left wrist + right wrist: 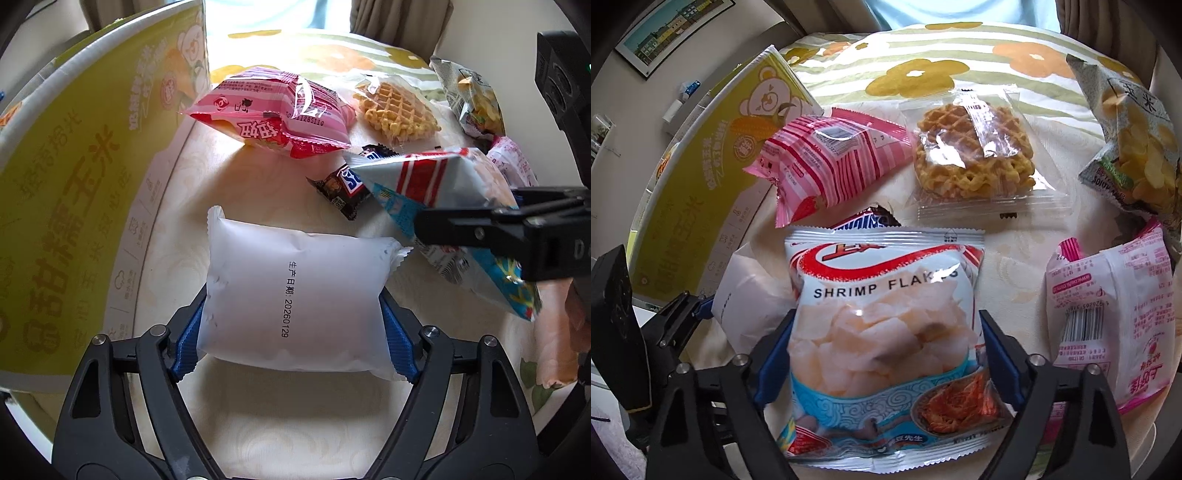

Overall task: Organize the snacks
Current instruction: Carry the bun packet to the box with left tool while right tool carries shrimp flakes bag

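Left wrist: white pouch (291,295) on the surface beside the yellow box (85,184); left gripper (295,332) fingers clamp its sides. Soft, light, slick.

Right wrist: shrimp flakes bag (886,325), air-puffed, fragile; right gripper (886,354) fingers press mid-bag.

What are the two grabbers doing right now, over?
Left gripper shut on white packet. Right gripper shut on shrimp flakes bag. Yellow box stands at left. Nothing blocking, over.
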Motion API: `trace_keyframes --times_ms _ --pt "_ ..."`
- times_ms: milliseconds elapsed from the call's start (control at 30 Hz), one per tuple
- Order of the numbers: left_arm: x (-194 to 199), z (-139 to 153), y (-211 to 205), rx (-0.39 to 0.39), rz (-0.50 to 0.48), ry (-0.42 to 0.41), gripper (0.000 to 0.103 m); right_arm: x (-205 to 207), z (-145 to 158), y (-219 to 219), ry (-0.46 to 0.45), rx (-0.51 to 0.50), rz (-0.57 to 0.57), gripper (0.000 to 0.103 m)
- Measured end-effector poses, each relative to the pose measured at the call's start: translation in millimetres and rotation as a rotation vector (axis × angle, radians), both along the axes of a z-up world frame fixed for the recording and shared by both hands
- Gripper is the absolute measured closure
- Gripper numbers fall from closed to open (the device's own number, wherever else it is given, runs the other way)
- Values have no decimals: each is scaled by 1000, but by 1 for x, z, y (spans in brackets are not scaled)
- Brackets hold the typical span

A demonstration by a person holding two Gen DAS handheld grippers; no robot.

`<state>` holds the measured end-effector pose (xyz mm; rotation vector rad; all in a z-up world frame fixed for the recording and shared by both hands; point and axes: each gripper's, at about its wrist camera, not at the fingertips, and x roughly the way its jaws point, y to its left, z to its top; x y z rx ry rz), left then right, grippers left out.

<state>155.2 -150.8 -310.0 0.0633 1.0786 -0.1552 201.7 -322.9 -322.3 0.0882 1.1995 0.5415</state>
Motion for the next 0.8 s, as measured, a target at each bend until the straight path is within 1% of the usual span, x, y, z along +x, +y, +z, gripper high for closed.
trace_keyframes --times_ms 33,67,100,233,367,500,633,700,800 --pt "-1 1 -1 3 -2 0 24 0 1 -1 0 7 1 30" --pt "-1 2 -2 4 -5 -1 24 -2 3 -1 0 14 3 35" --pt "-2 3 -3 4 -6 -2 24 -3 5 -2 -3 13 4 36" --pt "-2 13 -7 0 -4 -2 24 -9 14 -4 -7 25 6 38" --pt "-3 32 -12 -11 -12 -25 25 -17 35 -10 -37 37 0 38" --pt "-7 57 -16 -31 -22 -55 25 -27 65 -17 -90 42 -7 38" --pt "-9 91 -16 -56 -13 -97 25 -34 99 -19 -152 46 -14 38" --pt "-10 107 -15 -55 -10 -121 25 -39 120 -20 -186 47 -17 38" --pt "-12 132 -10 -42 2 -150 25 -44 142 -21 -225 47 -12 38"
